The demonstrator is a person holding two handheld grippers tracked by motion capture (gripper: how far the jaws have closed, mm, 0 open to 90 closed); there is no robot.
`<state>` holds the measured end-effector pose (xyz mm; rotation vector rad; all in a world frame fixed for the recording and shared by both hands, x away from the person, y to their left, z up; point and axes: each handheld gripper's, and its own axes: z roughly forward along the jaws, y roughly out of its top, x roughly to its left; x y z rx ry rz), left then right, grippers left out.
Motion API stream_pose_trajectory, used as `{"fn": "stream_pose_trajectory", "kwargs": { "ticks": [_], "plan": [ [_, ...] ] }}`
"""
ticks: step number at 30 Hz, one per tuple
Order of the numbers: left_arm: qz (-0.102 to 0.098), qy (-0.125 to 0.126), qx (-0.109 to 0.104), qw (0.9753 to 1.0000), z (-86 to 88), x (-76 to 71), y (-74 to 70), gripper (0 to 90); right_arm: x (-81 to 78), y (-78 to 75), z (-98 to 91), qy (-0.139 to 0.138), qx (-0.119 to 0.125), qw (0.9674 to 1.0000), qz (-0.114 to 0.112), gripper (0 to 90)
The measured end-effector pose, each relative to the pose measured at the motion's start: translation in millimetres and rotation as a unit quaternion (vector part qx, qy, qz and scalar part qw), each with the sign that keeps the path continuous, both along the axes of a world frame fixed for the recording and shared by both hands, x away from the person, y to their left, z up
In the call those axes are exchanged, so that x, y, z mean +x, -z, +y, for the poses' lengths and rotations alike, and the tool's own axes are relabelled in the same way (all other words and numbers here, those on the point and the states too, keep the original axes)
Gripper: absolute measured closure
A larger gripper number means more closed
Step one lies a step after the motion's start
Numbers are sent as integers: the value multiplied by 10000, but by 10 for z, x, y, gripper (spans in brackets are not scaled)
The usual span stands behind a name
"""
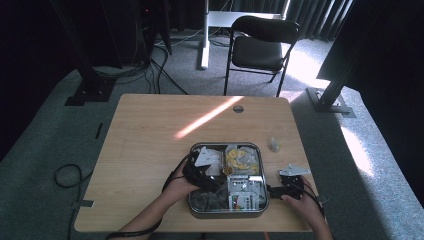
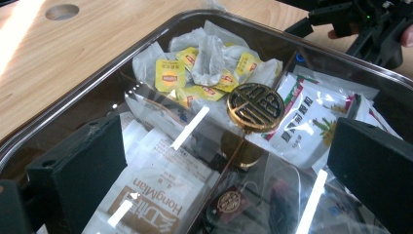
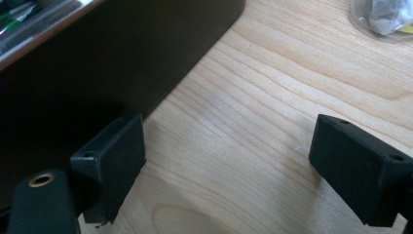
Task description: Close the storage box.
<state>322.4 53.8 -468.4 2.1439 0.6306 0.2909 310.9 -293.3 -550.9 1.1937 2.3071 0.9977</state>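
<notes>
Fingers (image 2: 102,161) apart above lid (image 2: 146,73), knob (image 2: 255,107) between

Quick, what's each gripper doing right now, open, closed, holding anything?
Left gripper: open, holding nothing, over the clear lid of the tea box.
Right gripper: open, holding nothing, over the table beside the box.

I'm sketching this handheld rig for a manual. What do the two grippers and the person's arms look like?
Both the left gripper and the right gripper are black, each with two blocky, flat-faced black jaws bearing small screw holes. A grey three-cornered plate tops the right one. Black cables trail from both. The forearms are bare, with no sleeves in view.
</notes>
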Motion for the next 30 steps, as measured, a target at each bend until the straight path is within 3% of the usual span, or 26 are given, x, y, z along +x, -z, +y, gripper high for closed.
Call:
{"fn": "stream_pose_trajectory", "kwargs": {
  "ticks": [9,17,22,30],
  "plan": [
    [-23,-50,38,10000,116,3,38,6,0,0,-1,-6,-7,10000,0,126],
    [10,-180,-105,9998,284,12,57,6,0,0,-1,-6,-7,10000,0,126],
    [1,-255,-87,9996,416,7,65,6,0,0,-1,-5,-6,10000,1,126],
    [-85,-261,-348,9990,674,-17,55,6,0,0,-1,-5,-6,10000,1,125]
  ]
}}
